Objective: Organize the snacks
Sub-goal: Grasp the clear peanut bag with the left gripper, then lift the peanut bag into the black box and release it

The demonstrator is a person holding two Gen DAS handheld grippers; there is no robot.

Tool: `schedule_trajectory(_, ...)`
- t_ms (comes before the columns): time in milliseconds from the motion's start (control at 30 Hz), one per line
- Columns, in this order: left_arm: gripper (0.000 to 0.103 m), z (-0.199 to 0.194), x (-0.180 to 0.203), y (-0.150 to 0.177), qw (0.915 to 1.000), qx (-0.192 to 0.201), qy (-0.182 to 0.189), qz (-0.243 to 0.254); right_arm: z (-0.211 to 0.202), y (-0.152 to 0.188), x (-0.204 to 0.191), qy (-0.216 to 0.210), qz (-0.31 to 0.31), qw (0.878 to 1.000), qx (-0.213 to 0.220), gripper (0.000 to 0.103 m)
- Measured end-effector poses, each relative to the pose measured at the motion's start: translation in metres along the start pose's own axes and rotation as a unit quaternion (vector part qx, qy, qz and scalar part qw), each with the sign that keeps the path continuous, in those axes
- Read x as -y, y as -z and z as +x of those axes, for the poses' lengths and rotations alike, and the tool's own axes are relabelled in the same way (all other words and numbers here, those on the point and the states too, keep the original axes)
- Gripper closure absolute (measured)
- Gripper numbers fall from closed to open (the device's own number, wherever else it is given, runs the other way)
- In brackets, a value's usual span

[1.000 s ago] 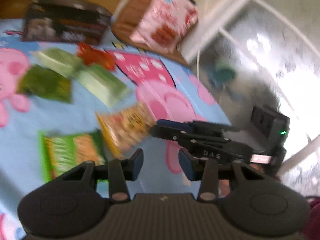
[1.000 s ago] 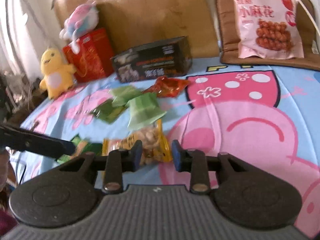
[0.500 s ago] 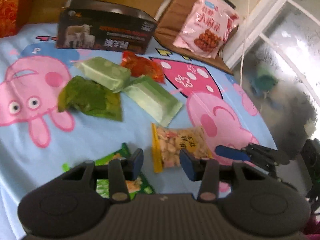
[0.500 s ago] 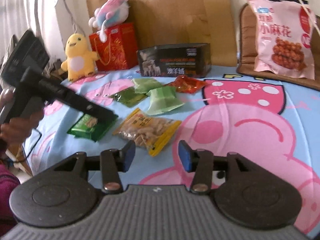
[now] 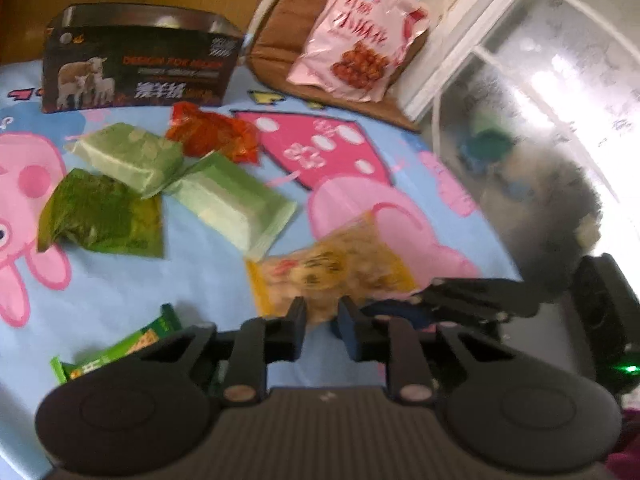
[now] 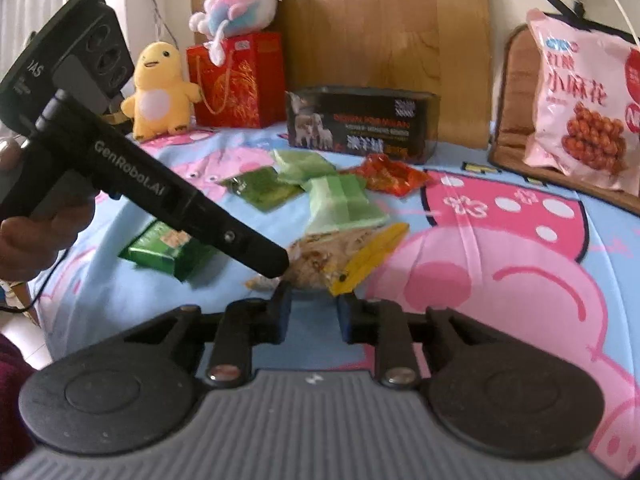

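Note:
Several snack packets lie on a blue cartoon-pig sheet. My left gripper (image 5: 321, 322) has closed on the near edge of a yellow peanut bag (image 5: 332, 268), which looks lifted and crumpled in the right wrist view (image 6: 340, 256). My right gripper (image 6: 314, 312) is open and empty just in front of that bag. Further back lie two pale green packets (image 5: 232, 200) (image 5: 128, 156), a dark green packet (image 5: 104, 216), a red packet (image 5: 212, 132) and a green cracker pack (image 5: 120, 348).
An open black box with sheep pictures (image 5: 136, 68) stands at the back. A big pink snack bag (image 5: 360, 44) leans on a brown cushion (image 5: 288, 24). A red gift bag (image 6: 236, 80) and plush toys (image 6: 160, 88) stand at the far left. The bed edge drops off to the right.
My left gripper has narrowed and closed on the yellow peanut bag, lifting its near end. My right gripper has moved in close to the same bag.

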State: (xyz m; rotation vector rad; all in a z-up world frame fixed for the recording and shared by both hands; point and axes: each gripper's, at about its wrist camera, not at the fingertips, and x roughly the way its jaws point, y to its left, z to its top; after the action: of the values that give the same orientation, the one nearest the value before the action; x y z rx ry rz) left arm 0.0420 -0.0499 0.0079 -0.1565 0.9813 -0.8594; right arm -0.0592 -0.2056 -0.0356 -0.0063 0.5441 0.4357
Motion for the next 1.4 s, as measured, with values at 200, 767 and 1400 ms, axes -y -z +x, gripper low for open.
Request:
schedule_trajectory(200,0.082,-0.005,-0.009,-0.012,0.9998,0.009,-0.018,-0.007,0.015,-0.019,-0.008,-0.01,-0.026,1.0,0.0,0.088)
schedule_trajectory(767,0.078,0.022,-0.022,-0.008,0.9994,-0.021,-0.016,-0.024,0.018,-0.011,0.022,0.023,-0.048,0.998,-0.043,0.05)
schedule_trajectory(1400,0.079,-0.032,-0.06,-0.146,0.985,0.138,-0.102,0.02,0.09,-0.127,0.042,0.033,-0.043,0.992,0.115,0.067)
